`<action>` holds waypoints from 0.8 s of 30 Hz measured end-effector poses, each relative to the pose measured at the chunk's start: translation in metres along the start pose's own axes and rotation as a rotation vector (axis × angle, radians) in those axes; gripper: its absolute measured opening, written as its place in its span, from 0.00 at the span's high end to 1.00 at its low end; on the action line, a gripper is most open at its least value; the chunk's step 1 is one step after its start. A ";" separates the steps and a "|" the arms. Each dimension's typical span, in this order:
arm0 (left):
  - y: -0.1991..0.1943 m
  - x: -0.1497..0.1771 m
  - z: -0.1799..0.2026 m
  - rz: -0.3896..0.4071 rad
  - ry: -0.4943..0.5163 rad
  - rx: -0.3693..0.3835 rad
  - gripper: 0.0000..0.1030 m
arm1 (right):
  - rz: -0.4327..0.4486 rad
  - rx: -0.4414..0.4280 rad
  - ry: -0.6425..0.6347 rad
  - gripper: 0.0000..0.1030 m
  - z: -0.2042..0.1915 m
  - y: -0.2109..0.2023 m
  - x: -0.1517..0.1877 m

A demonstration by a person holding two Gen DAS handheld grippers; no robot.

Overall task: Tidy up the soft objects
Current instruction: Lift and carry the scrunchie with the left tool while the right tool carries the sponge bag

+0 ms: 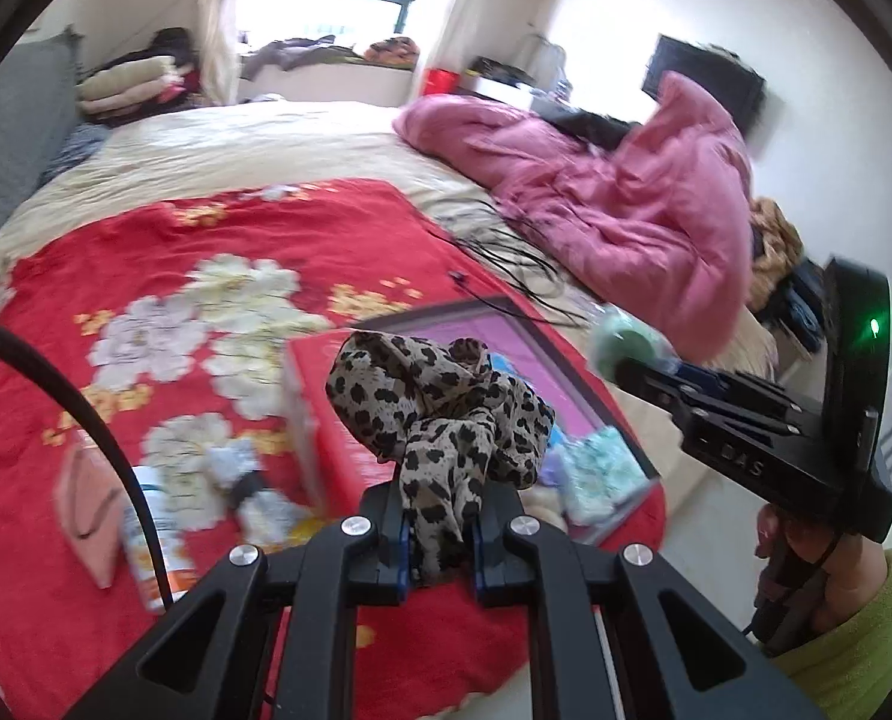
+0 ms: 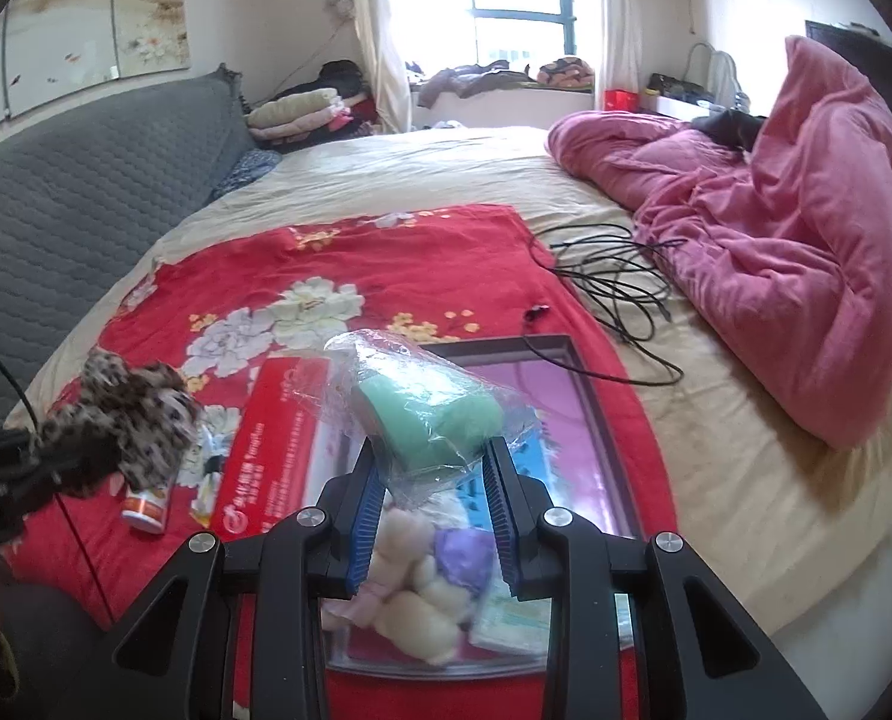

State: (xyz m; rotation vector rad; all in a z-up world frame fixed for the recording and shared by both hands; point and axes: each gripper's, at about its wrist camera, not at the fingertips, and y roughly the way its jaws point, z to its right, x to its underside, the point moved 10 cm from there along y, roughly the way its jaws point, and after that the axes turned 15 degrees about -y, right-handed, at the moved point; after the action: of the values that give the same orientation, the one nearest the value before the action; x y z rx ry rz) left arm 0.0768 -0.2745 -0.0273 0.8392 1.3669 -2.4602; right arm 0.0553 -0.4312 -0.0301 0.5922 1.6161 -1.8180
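Note:
My left gripper (image 1: 440,531) is shut on a leopard-print cloth (image 1: 440,408) and holds it above the red floral blanket (image 1: 218,252), beside the open red box (image 1: 350,420). The cloth also shows at the left of the right wrist view (image 2: 128,420). My right gripper (image 2: 434,474) is shut on a green soft item in a clear plastic bag (image 2: 428,414), above the box's pink-lined interior (image 2: 541,384). That gripper shows in the left wrist view (image 1: 625,354) at the right. The box holds cream plush pieces (image 2: 422,606), a purple item (image 2: 463,552) and a blue item (image 2: 529,462).
On the blanket left of the box lie an orange-and-white bottle (image 2: 146,507), small white packets (image 1: 254,480) and a pink flat item (image 1: 89,516). Black cables (image 2: 613,276) lie beside a pink duvet (image 2: 775,252). A grey headboard (image 2: 74,210) is at the left.

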 end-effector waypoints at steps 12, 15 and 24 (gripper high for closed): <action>0.070 0.042 0.058 -0.123 0.043 0.045 0.87 | -0.038 0.040 0.056 0.67 0.047 0.010 0.031; 0.084 0.049 0.062 -0.146 0.057 0.042 0.87 | -0.047 0.043 0.068 0.67 0.054 0.014 0.037; 0.117 0.066 0.070 -0.201 0.076 0.037 0.87 | -0.075 0.042 0.080 0.67 0.065 0.030 0.047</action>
State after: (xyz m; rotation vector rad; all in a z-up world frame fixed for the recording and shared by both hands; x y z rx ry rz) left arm 0.0465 -0.3909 -0.1195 0.8493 1.5035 -2.6357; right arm 0.0484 -0.5044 -0.0747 0.6379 1.6762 -1.9093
